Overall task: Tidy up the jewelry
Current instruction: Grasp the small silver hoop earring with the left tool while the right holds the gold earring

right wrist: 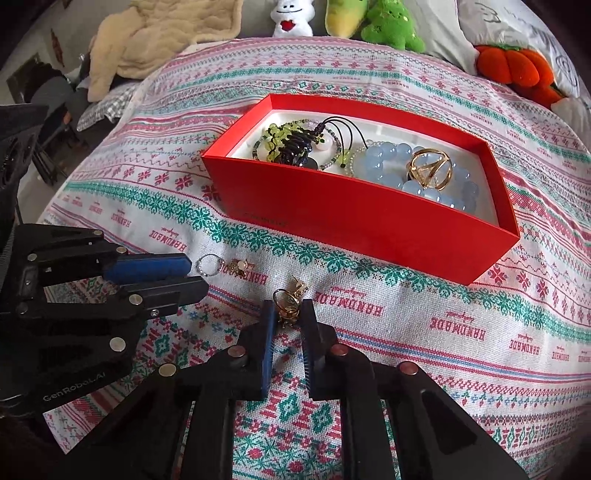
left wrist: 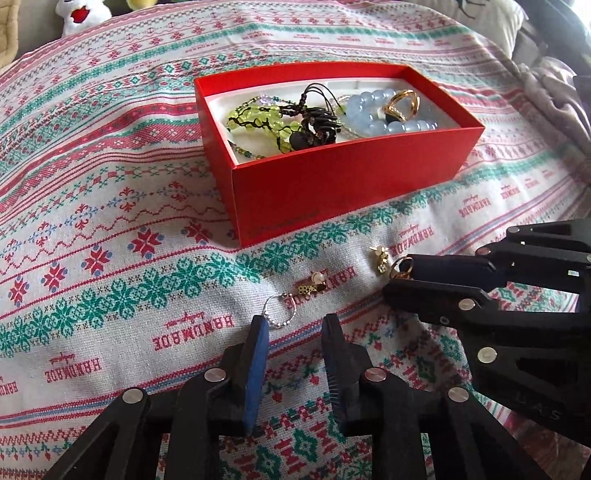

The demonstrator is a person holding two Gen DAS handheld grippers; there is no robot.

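Jewelry, loose lot — three small pieces lie on the patterned cloth (left wrist: 110,206) in front of the red box (left wrist: 332,184): a silver beaded hoop (left wrist: 280,308) just ahead of the left gripper (left wrist: 295,325), a small gold-and-pearl piece (left wrist: 312,286) touching the hoop's far side, and a gold ring (right wrist: 288,304) with a gold charm (right wrist: 299,286) just beyond it. Left gripper: jaws apart, nothing between them, the hoop lying flat just off the left fingertip. Right gripper (right wrist: 290,314): jaws drawn close about the gold ring, which stands on edge between the tips; whether the pads press on it cannot be told. The two grippers sit near each other, fingertips apart. Red box, open, white-lined, its long axis running across both views: a green bead strand (left wrist: 258,122) tangled with a black corded piece (left wrist: 314,122) at the left end; a pale blue bead bracelet (right wrist: 406,170) with a gold openwork ring (right wrist: 430,168) resting on it at the right end. Plush toys (right wrist: 391,26), a cream blanket (right wrist: 159,37) and an orange plush (right wrist: 517,70) beyond the cloth's far edge.
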